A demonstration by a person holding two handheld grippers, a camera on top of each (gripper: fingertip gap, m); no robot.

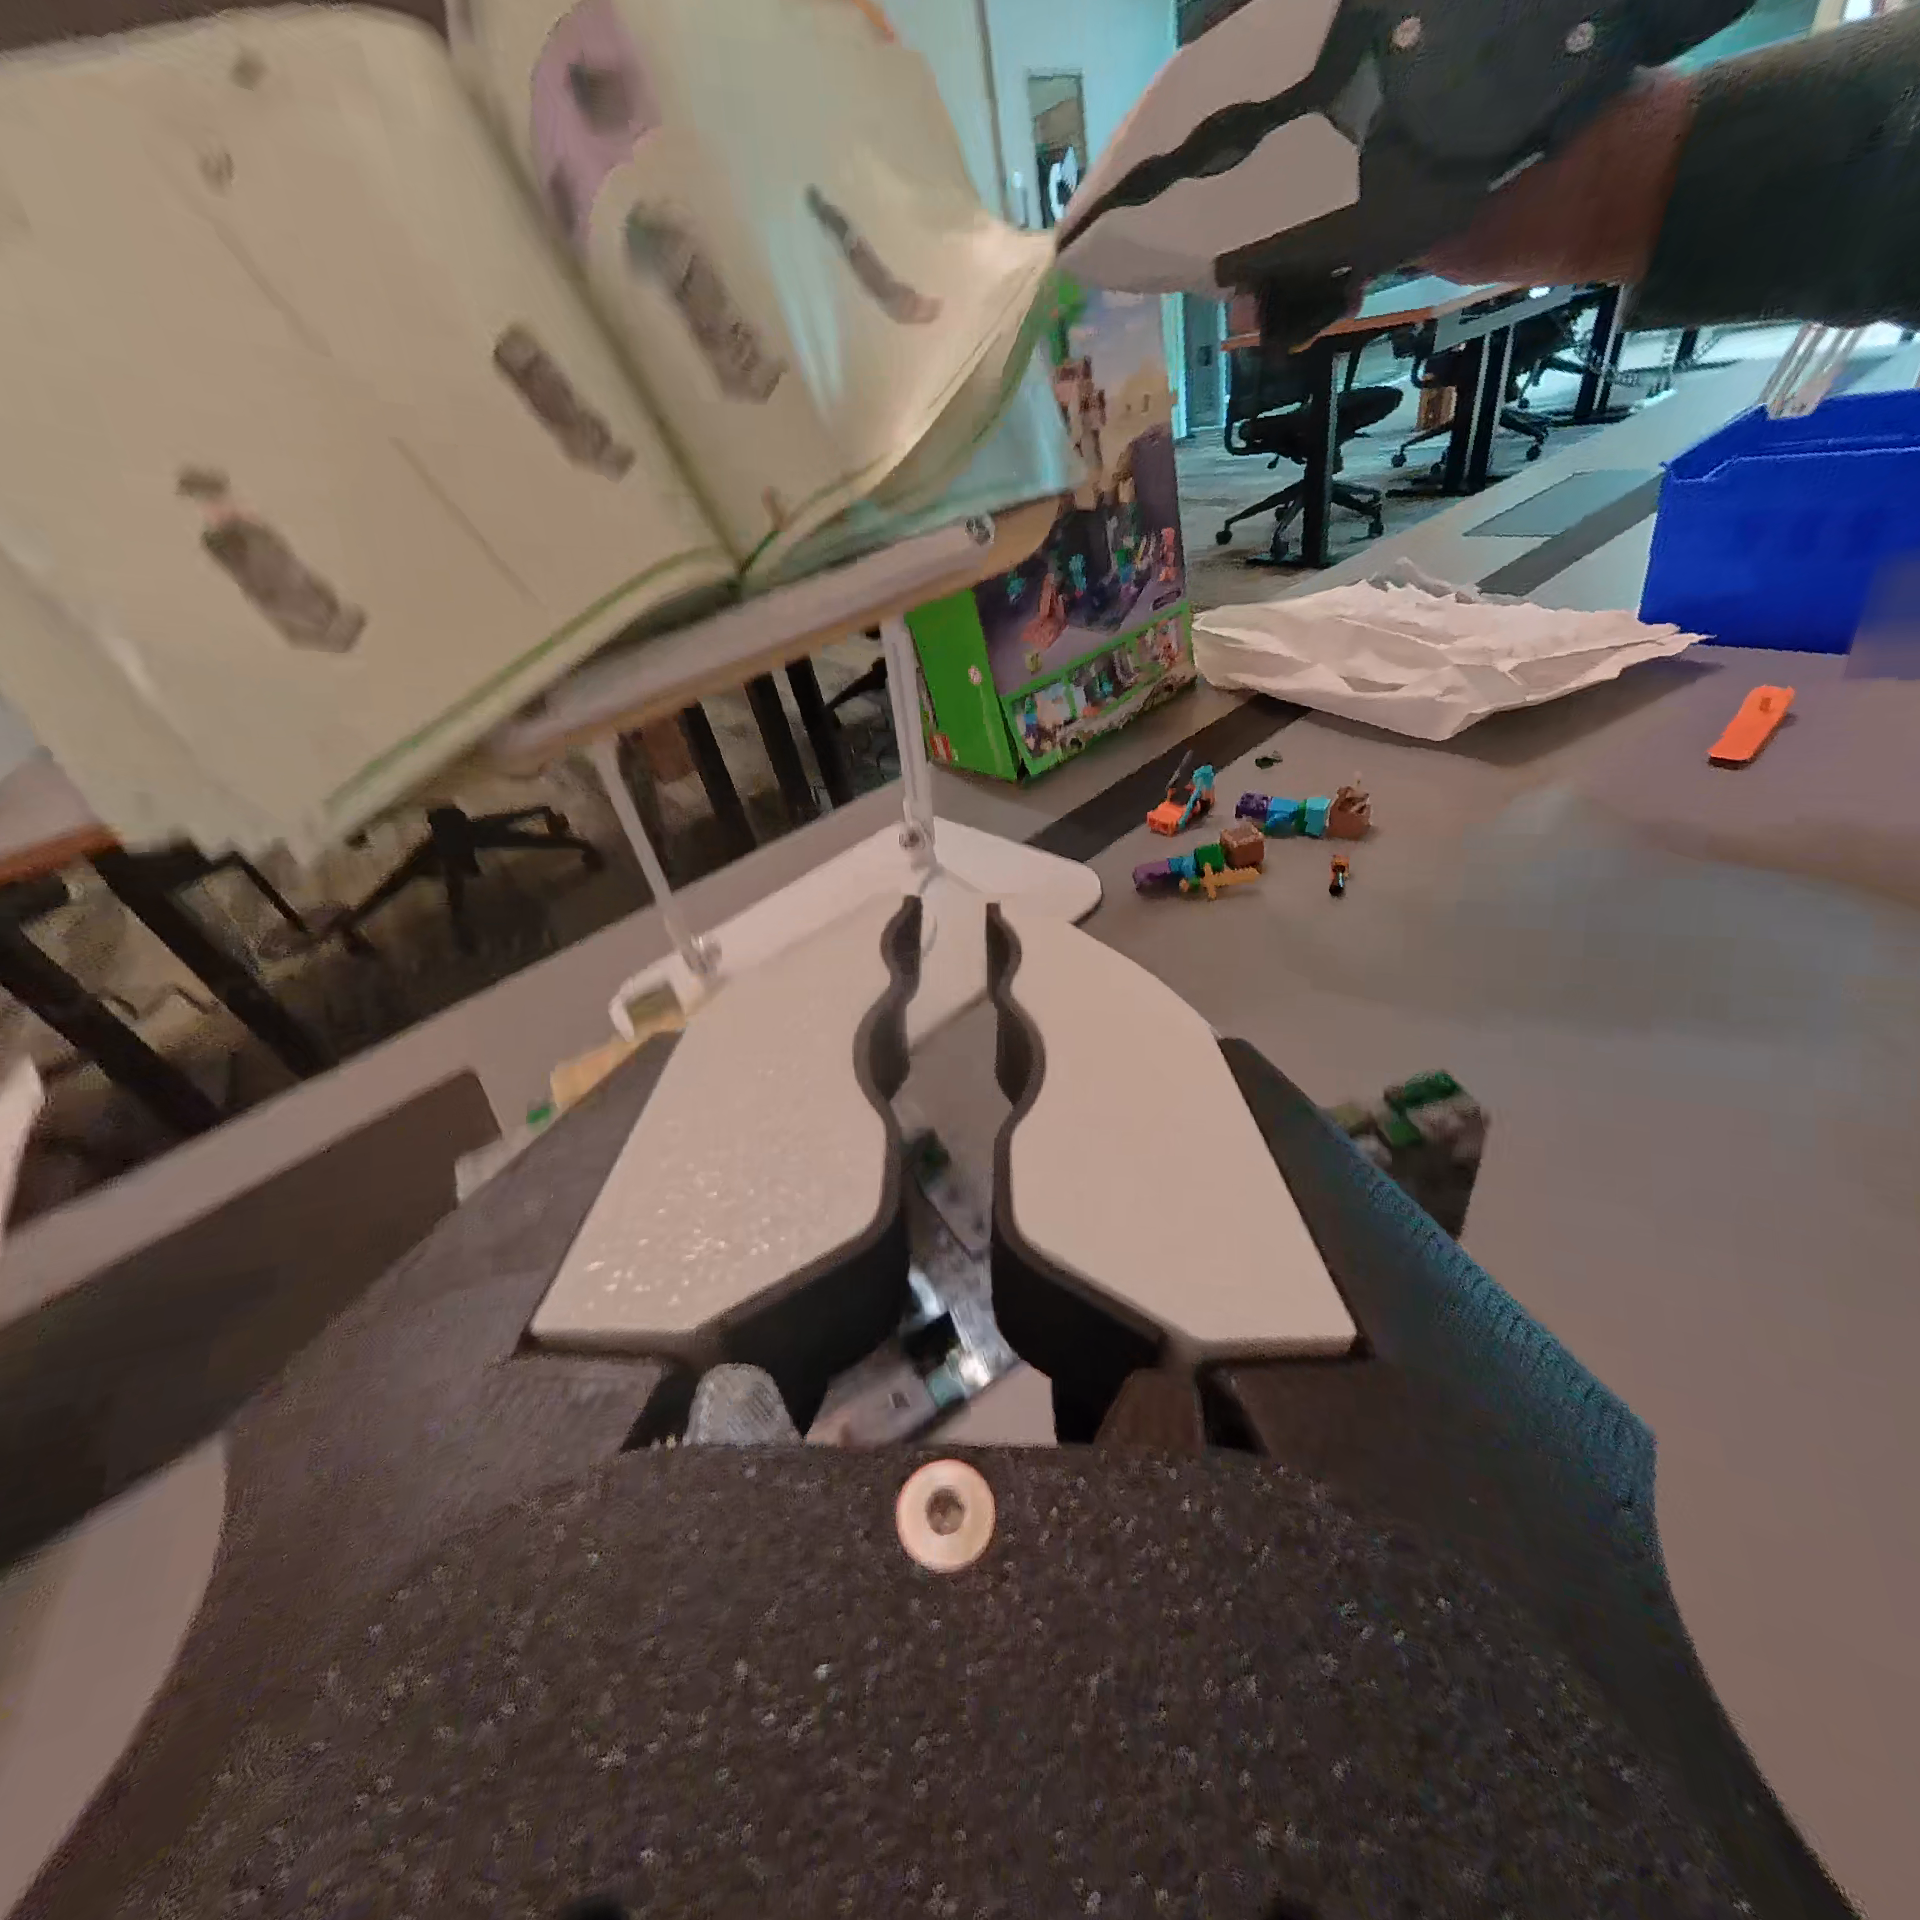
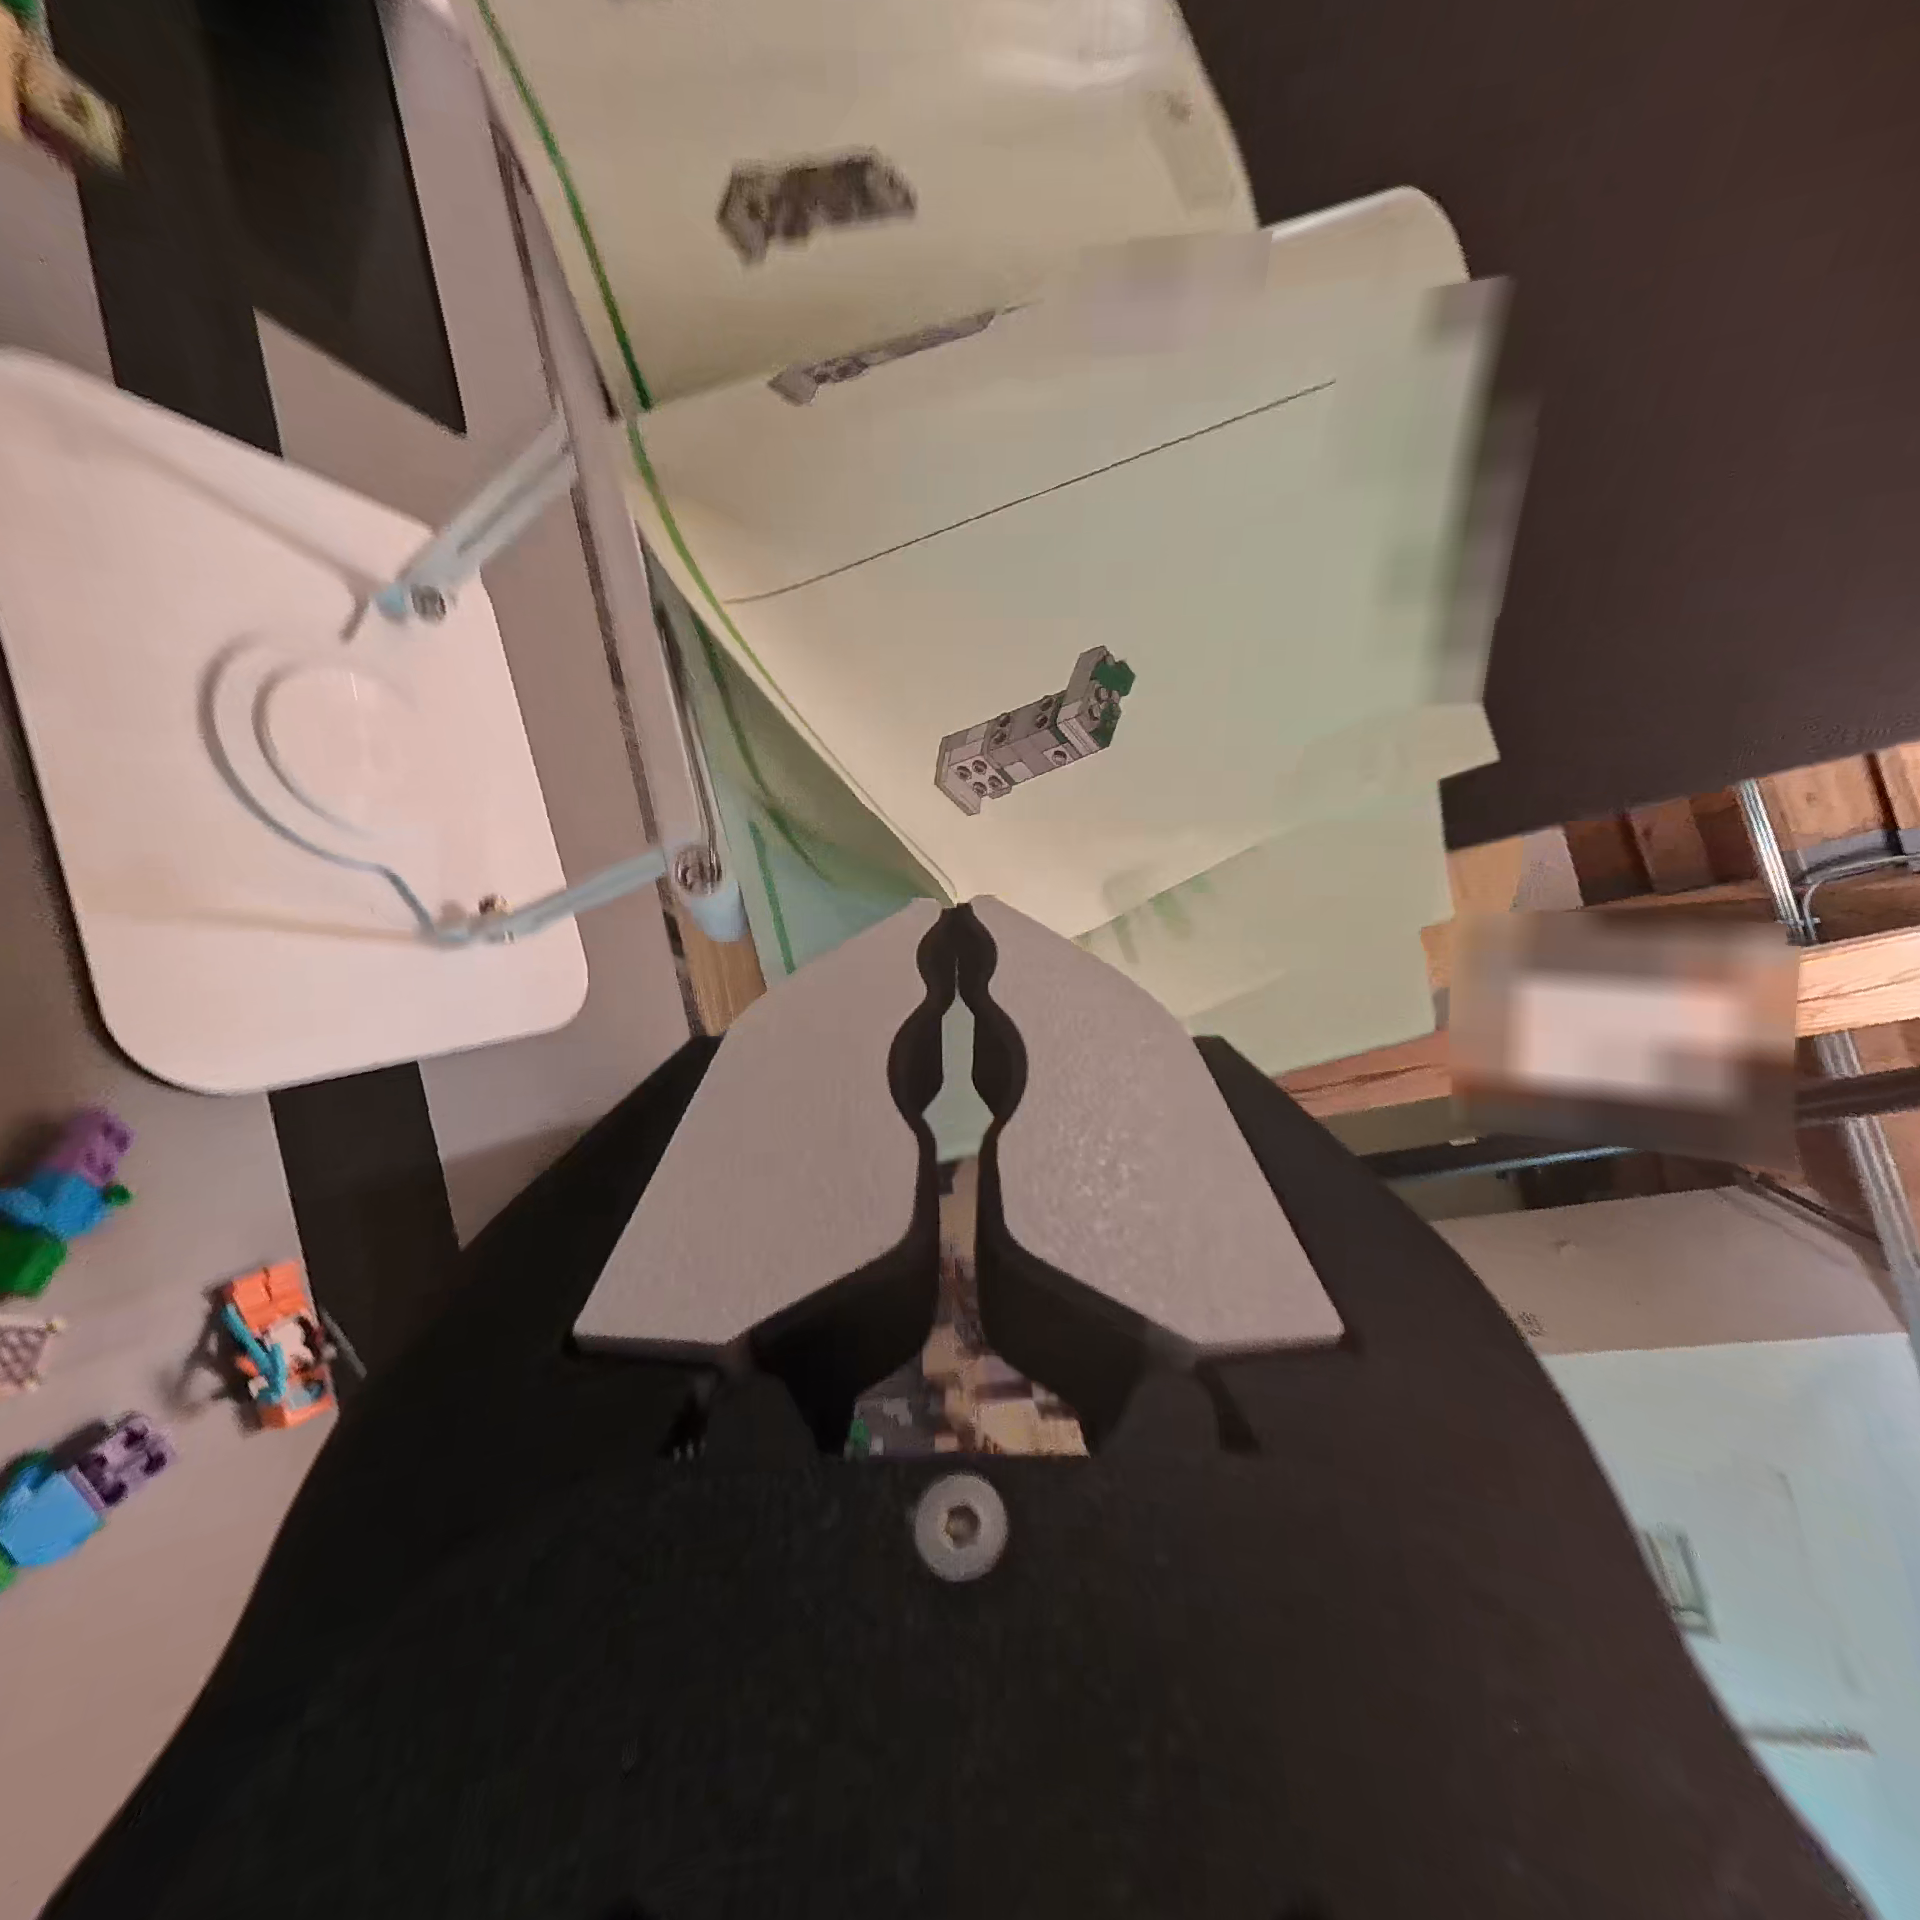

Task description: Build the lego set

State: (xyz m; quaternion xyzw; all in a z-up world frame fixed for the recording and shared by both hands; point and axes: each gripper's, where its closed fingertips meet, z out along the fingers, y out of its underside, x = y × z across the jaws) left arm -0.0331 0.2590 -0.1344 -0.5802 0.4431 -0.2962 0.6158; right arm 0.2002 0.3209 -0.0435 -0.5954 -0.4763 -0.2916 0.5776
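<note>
The open instruction booklet (image 1: pixel 436 343) rests on a white stand (image 1: pixel 987 873) above the grey table. My right gripper (image 2: pixel 958 910) is shut on the corner of a pale green page (image 2: pixel 1091 582) and holds it lifted and curled; it also shows in the left wrist view (image 1: pixel 1075 241) at the booklet's right edge. My left gripper (image 1: pixel 951 920) is open and empty, low over the table in front of the stand's base. A small grey and green build (image 1: pixel 1429 1122) sits just right of it. Several small colourful figures (image 1: pixel 1257 831) lie beyond on the table.
The set's box (image 1: pixel 1081 623) stands behind the stand. Crumpled white paper (image 1: pixel 1423 655), an orange tool (image 1: pixel 1754 724) and a blue bin (image 1: pixel 1787 520) lie at the back right. Office chairs and desks stand beyond the table edge.
</note>
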